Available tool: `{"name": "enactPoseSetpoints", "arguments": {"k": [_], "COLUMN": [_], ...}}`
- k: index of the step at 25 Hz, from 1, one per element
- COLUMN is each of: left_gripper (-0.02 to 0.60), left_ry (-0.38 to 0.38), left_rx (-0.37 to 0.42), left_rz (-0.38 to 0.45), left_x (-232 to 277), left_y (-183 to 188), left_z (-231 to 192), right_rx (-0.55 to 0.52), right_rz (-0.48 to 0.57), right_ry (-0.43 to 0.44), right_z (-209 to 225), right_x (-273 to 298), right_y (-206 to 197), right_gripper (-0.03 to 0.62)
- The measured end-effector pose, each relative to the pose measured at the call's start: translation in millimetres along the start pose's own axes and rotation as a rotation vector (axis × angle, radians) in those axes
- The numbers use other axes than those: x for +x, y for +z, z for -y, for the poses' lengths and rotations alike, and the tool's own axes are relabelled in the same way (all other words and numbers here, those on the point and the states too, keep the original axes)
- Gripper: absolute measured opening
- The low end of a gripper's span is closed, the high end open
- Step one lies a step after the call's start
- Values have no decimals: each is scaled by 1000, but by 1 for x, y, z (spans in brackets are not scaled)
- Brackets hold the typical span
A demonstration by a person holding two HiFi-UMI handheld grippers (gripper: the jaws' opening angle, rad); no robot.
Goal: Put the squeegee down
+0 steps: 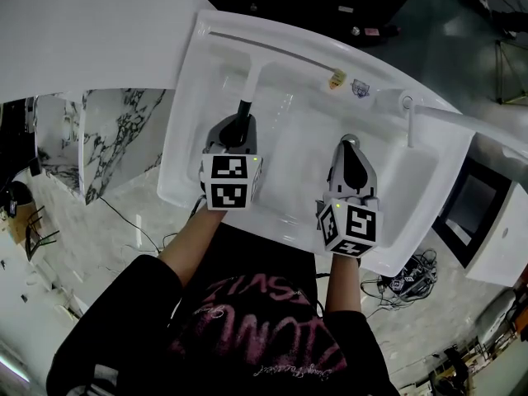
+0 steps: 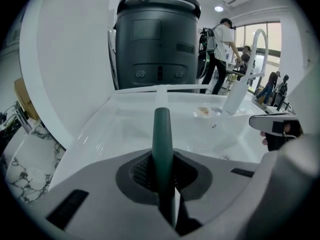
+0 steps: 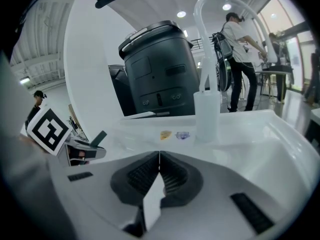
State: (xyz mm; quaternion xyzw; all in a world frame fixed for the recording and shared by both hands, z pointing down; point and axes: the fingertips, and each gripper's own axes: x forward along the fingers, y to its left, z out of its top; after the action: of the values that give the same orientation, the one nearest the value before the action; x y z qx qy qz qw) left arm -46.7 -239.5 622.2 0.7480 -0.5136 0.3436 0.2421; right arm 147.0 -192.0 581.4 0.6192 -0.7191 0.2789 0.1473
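Your left gripper (image 1: 241, 124), centre frame, has its jaws clamped on the squeegee (image 1: 252, 77) by its green handle, with the blade against the sink's (image 1: 177, 163) far wall, upper frame. Your right gripper (image 1: 350, 144) has its jaws pinched together, empty. Let go too high and the squeegee may slide down the sink. Only the head view shows the full blade.

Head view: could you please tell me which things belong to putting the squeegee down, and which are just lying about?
Job in hand: squeegee; left gripper, shut on its handle; sink basin.
Lying about: faucet; yellow sticker; bluish sticker; right gripper, shut and empty.
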Motion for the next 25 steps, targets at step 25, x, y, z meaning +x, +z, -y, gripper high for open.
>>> {"name": "enactPoseSetpoints", "arguments": {"k": [25], "left_gripper": [40], "left_ry": [15], "left_rx": [-1], "left_rz": [-117], "left_x": [17], "left_y": [-17], "left_z": [3], "right_rx": [13], "right_rz": [-26], "right_ry": [-8], "right_z": [4], "right_x": [7], "right_y": [-5], "right_gripper": [20]}}
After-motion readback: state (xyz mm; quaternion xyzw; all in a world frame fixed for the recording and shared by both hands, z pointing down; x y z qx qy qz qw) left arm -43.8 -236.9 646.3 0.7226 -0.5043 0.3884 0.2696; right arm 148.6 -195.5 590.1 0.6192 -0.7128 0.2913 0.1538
